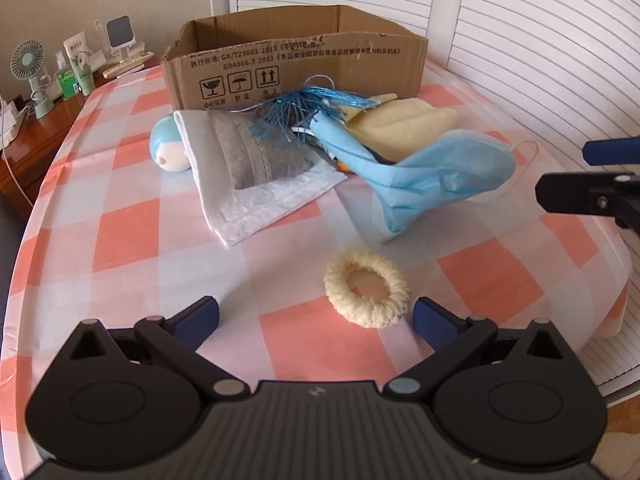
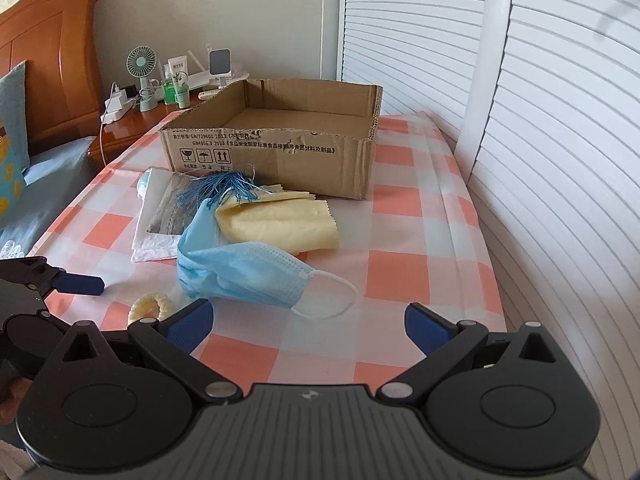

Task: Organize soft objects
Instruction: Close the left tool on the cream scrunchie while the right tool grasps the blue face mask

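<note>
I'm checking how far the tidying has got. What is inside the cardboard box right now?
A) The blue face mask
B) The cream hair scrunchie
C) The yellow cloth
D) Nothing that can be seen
D: the right wrist view looks into the cardboard box and shows only its bare floor, while the face mask, scrunchie and yellow cloth all lie on the checked tablecloth in front of it.

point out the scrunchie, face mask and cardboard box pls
scrunchie [image 1: 367,294]: left wrist view, on its fuzzy ring.
face mask [image 2: 244,272]: right wrist view, on its pleated blue panel.
cardboard box [image 2: 276,160]: right wrist view, on its printed front wall.
</note>
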Action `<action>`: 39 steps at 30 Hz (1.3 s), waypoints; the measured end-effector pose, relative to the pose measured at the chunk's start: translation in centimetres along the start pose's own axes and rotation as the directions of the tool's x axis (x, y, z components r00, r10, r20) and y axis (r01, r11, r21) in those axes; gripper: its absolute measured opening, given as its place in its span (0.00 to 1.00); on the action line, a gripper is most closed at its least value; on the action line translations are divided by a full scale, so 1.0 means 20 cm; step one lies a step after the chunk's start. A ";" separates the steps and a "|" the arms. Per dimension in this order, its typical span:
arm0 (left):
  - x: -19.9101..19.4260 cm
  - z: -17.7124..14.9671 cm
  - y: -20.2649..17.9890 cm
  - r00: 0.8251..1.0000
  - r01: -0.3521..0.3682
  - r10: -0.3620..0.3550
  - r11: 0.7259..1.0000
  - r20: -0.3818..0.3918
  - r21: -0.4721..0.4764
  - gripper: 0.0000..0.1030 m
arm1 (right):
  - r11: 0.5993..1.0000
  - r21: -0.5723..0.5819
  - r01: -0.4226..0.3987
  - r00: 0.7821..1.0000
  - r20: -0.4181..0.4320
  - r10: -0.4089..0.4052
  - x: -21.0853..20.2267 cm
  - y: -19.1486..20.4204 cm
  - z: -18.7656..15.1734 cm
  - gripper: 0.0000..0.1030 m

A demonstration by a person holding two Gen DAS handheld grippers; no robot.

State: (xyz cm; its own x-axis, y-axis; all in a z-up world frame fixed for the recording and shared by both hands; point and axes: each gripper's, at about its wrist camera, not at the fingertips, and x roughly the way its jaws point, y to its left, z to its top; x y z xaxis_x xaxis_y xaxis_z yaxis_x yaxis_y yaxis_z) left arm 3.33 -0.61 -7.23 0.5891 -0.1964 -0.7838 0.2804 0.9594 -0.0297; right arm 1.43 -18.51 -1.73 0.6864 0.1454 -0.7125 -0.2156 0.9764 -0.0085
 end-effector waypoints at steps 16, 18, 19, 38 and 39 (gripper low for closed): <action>0.01 0.01 -0.07 0.997 0.070 -0.072 0.991 0.017 0.114 0.89 | 1.000 -0.001 -0.021 1.000 -0.014 0.021 0.07 -0.02 0.00 1.00; 0.00 0.01 -0.08 0.996 0.084 -0.088 0.988 0.026 0.126 0.78 | 1.000 0.000 -0.023 1.000 -0.015 0.023 0.07 -0.02 0.00 1.00; 0.00 0.01 -0.08 0.995 0.091 -0.096 0.987 0.034 0.135 0.71 | 1.000 -0.002 -0.025 1.000 -0.016 0.025 0.07 -0.02 0.00 1.00; -0.09 -0.01 0.05 0.998 -0.017 0.012 0.997 0.068 0.069 0.37 | 0.972 -0.184 -0.143 0.989 0.017 0.148 0.11 0.17 0.06 1.00; -0.09 -0.01 0.08 0.998 -0.025 0.022 0.998 0.065 0.051 0.37 | 0.968 -0.195 -0.160 0.986 0.020 0.168 0.11 0.19 0.07 1.00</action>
State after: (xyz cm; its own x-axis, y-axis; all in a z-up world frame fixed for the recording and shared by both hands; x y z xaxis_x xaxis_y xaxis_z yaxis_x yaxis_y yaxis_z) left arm 2.59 1.34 -6.04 0.6429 -0.1881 -0.7425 0.3037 0.9525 0.0217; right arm 3.19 -14.20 -2.34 0.6545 0.3101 -0.6895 -0.4543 0.8903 -0.0308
